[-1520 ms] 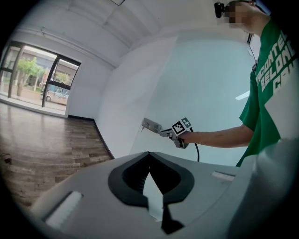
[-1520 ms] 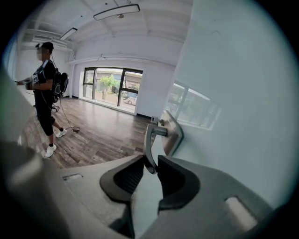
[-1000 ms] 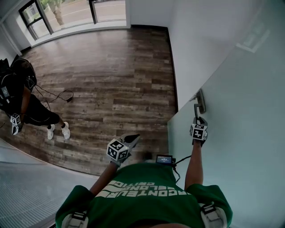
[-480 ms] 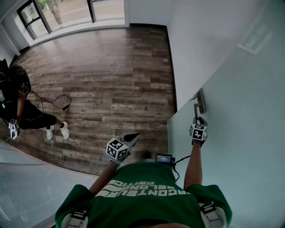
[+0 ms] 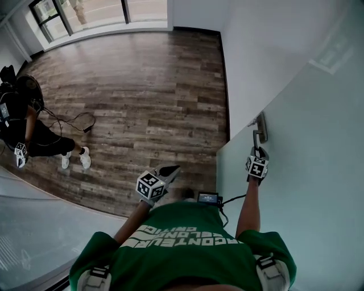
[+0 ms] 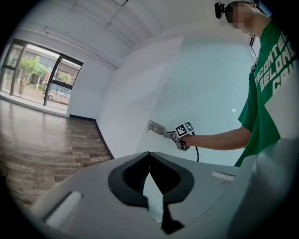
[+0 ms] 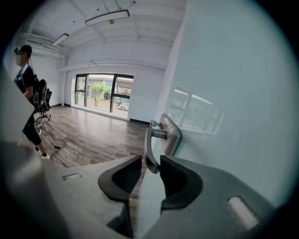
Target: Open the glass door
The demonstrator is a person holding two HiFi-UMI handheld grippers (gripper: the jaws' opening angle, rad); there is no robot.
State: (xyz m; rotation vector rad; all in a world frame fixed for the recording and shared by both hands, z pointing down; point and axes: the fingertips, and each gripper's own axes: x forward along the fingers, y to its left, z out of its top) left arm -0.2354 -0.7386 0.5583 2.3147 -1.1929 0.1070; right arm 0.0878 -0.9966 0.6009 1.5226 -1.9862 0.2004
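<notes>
Head view: the frosted glass door [image 5: 310, 170] fills the right side of the frame, standing close by my right arm, with its metal handle [image 5: 255, 138] near the door's left edge, on a plate [image 5: 262, 127] fixed to the glass. The right gripper [image 5: 257, 154] reaches straight up to the lower end of that handle. In the right gripper view the lever hangs down from its plate and its tip sits between the two black jaws, which are pressed in on it from both sides. The left gripper [image 5: 170, 170] hangs apart from the door, out over the wood floor [image 5: 142, 85], in front of my green shirt [image 5: 187, 244]. In the left gripper view its jaws meet at the tips with nothing between them, and it looks toward the door. A white wall [image 5: 256, 57] meets the door beyond the handle. Windows [image 5: 102, 11] run along the far end of the room. Another person [image 5: 23, 125] stands at the far left, with a dark cable [image 5: 74, 120] lying on the floor just beside them.
</notes>
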